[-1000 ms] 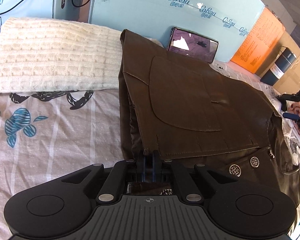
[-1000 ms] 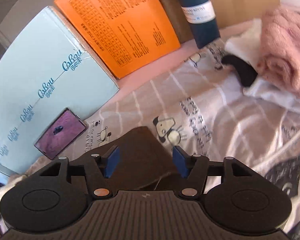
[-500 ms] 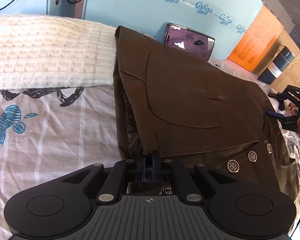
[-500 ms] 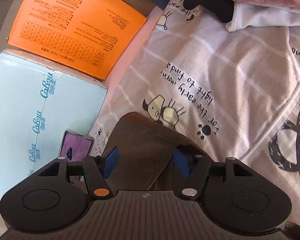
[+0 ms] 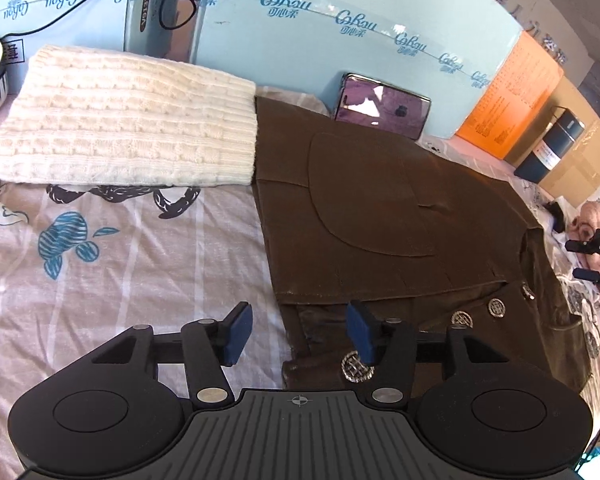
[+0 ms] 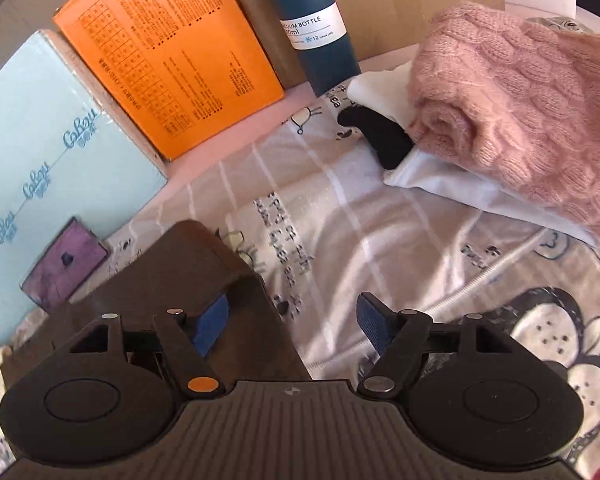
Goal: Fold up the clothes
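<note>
Nearest in the left wrist view, the left gripper [image 5: 299,330] hangs over the near edge of the brown garment [image 5: 380,208], its jaws opening and spread, with nothing pinched; the hem and a metal button [image 5: 356,365] lie below the gap, untouched by the blue pads. In the right wrist view the right gripper [image 6: 292,322] is likewise opening and spread. Its left pad sits above a corner of the brown garment [image 6: 188,276], while the right pad hangs over the printed bedsheet [image 6: 340,216], and neither presses on cloth.

The garment lies flat on the bedsheet [image 5: 140,264] as a compact rectangle, layers stacked, a curved panel on top and more buttons showing at the right edge. Judging from that, its fold looks complete or close to it, and both grippers appear to be letting go.

Further back, a cream knit [image 5: 128,120] sits neatly folded, touching the brown garment's far left corner, so at least 2 pieces seem done. On the other side, a pink sweater [image 6: 520,100] is heaped loosely over a white garment [image 6: 440,176]; these probably remain to be folded. Beyond stand a phone [image 5: 382,106], a pale blue box [image 5: 340,40], an orange box [image 6: 172,56] and a dark bottle [image 6: 316,28].
</note>
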### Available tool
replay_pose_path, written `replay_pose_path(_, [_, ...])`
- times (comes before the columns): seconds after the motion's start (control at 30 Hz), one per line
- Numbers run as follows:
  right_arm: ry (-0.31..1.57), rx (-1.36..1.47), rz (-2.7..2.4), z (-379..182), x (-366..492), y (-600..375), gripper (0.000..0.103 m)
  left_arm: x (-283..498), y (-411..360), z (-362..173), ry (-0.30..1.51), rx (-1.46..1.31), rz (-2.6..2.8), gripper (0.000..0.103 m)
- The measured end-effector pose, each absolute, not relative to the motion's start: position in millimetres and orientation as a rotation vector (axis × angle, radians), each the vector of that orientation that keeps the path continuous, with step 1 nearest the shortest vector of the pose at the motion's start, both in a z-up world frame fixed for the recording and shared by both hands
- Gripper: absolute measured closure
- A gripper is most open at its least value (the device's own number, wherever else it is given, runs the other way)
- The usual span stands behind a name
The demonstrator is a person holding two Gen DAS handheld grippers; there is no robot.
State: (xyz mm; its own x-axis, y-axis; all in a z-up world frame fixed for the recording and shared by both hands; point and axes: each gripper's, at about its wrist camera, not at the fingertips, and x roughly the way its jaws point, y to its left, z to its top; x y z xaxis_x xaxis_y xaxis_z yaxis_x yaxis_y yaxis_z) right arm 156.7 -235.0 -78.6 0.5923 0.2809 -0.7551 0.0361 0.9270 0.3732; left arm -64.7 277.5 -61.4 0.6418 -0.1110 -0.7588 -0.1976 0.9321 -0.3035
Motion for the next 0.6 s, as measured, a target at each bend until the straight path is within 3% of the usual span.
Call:
replay_pose_path(0.07, [0.913,0.334,0.158,-75.9,134.2,-236.9,0.033,-76.5,268.5,-54.2,0.877,-0.322,0.031,0.037])
replay_pose_path(0.17, [0.88,0.206,0.164,-70.1,102.5,-233.0,0.029,-84.7,241.5,-44.1,0.876,-0.21,-0.053,0.031])
replay_pose_path(0.43, [0.745,-0.244,0.415,-62.1,15.4,-199.7,0.017,-71.8,123.1,-46.3,0.946,0.074,-0.532,0.029])
replay_pose_path(0.6, [0.797,-0.484,0.653,-75.5,-28.4,-182.2,0.015,-87.0,78.3,-46.9,0.973,0.18,-0.721,0.026])
